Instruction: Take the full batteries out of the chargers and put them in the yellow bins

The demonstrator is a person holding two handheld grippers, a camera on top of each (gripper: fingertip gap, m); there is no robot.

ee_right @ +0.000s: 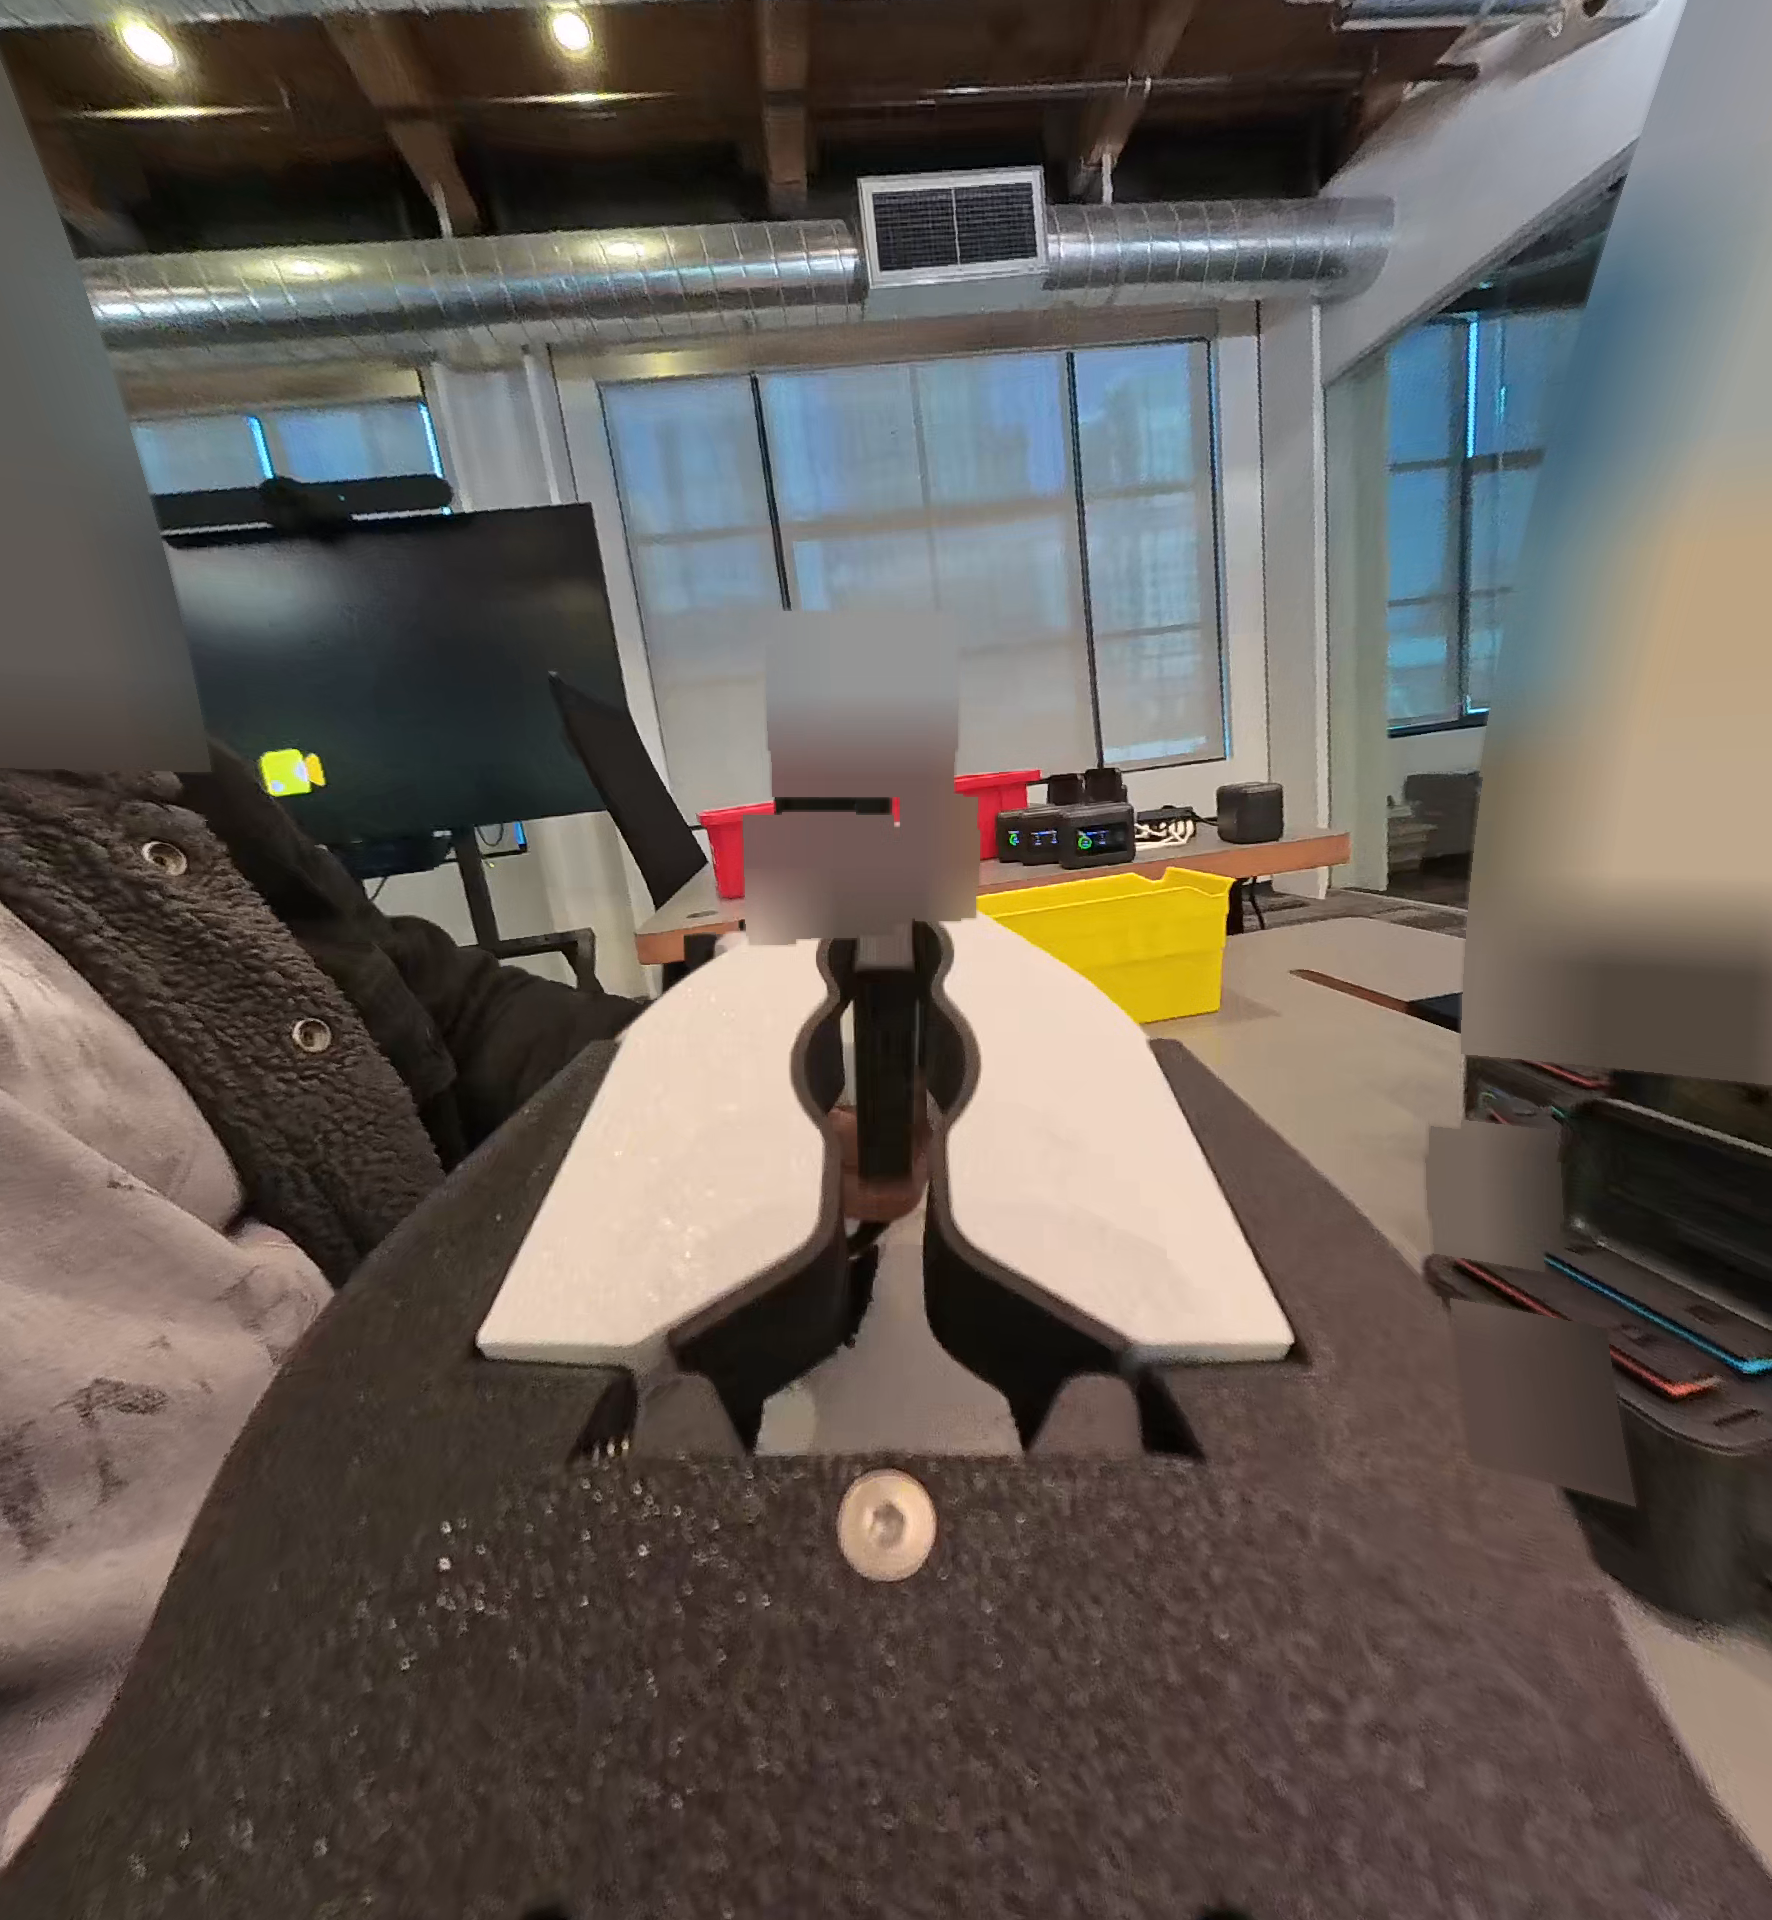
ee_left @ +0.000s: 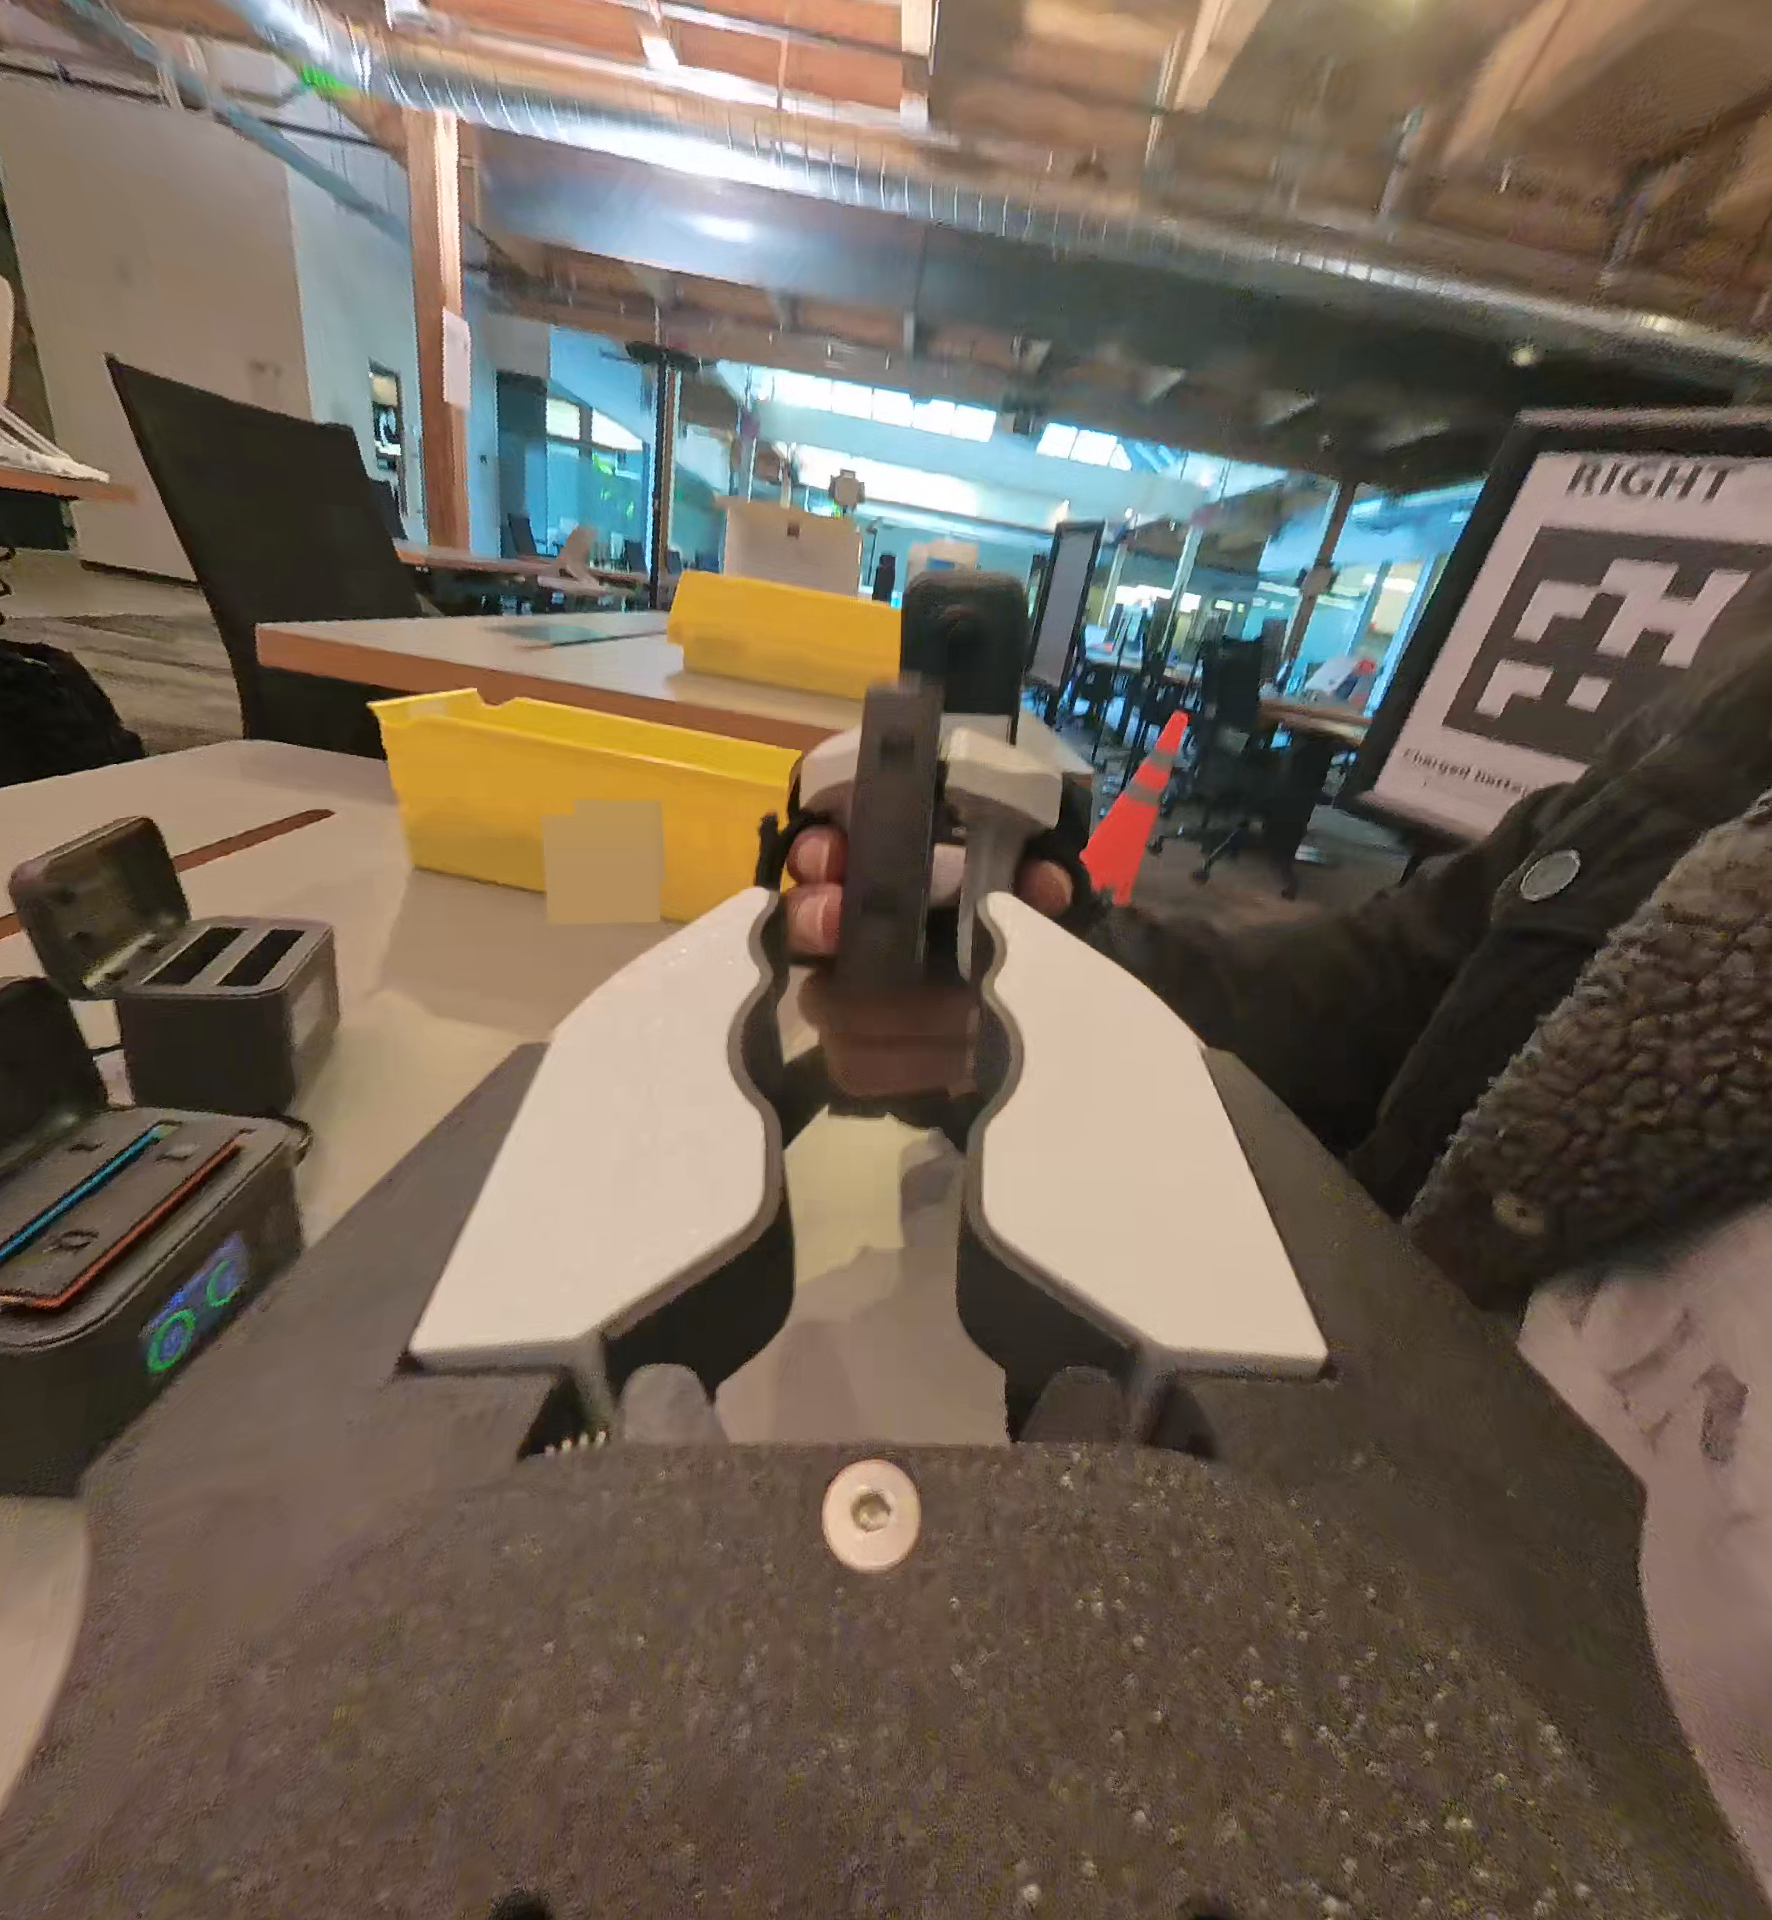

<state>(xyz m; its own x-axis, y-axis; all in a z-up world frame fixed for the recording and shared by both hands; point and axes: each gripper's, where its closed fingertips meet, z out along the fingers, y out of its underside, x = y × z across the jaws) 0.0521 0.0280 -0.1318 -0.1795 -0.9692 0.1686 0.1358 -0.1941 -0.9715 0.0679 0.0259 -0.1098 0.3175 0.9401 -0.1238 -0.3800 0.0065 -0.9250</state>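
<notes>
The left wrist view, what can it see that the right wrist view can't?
Only the left wrist view shows the orange cone, the empty open charger and a sign with a black-and-white square pattern. Only the right wrist view shows the big dark screen, red bins and the windows. Both show a yellow bin, a charger with batteries, and a dark battery between white jaws.
</notes>
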